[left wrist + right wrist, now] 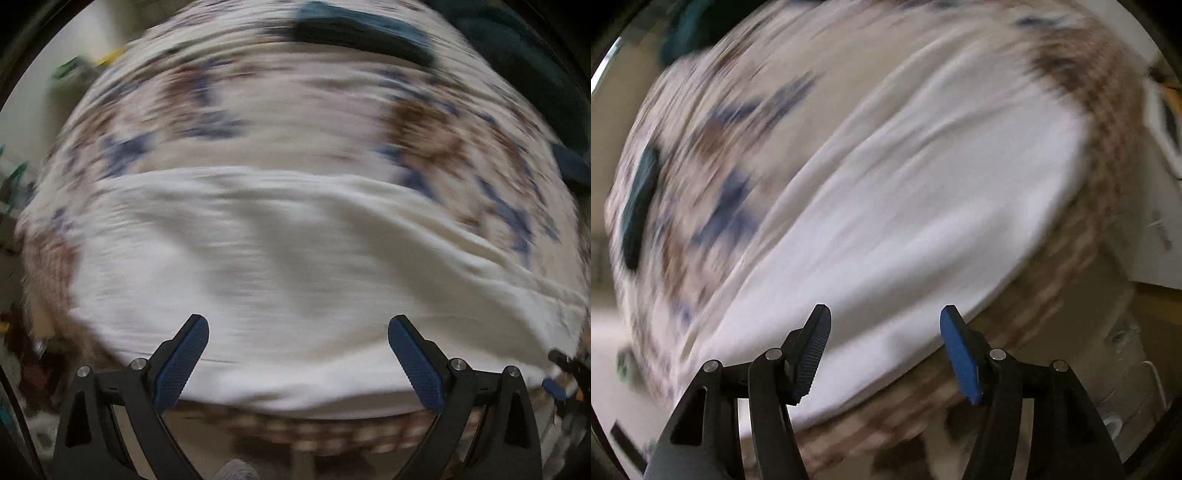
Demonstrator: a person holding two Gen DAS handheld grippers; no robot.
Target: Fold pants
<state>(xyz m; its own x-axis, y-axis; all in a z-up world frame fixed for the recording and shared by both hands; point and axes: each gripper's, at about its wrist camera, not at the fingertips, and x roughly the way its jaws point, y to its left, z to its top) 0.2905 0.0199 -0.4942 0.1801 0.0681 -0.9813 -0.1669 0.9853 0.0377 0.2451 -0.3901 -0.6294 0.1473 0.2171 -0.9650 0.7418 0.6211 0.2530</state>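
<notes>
White pants (288, 266) lie spread flat on a patterned bedspread (258, 122). Both views are motion-blurred. In the left wrist view my left gripper (298, 332) is open and empty, hovering over the near edge of the pants. In the right wrist view the pants (905, 206) run diagonally across the bedspread (713, 155). My right gripper (885, 321) is open and empty, above the pants' near edge. The right gripper also shows at the right edge of the left wrist view (565, 373).
A dark teal object (362, 29) lies at the far side of the bed; it also shows in the right wrist view (639, 206). The bed's brown-patterned edge (1089, 184) drops to the floor. Clutter sits left of the bed (22, 369). White furniture (1160, 147) stands at right.
</notes>
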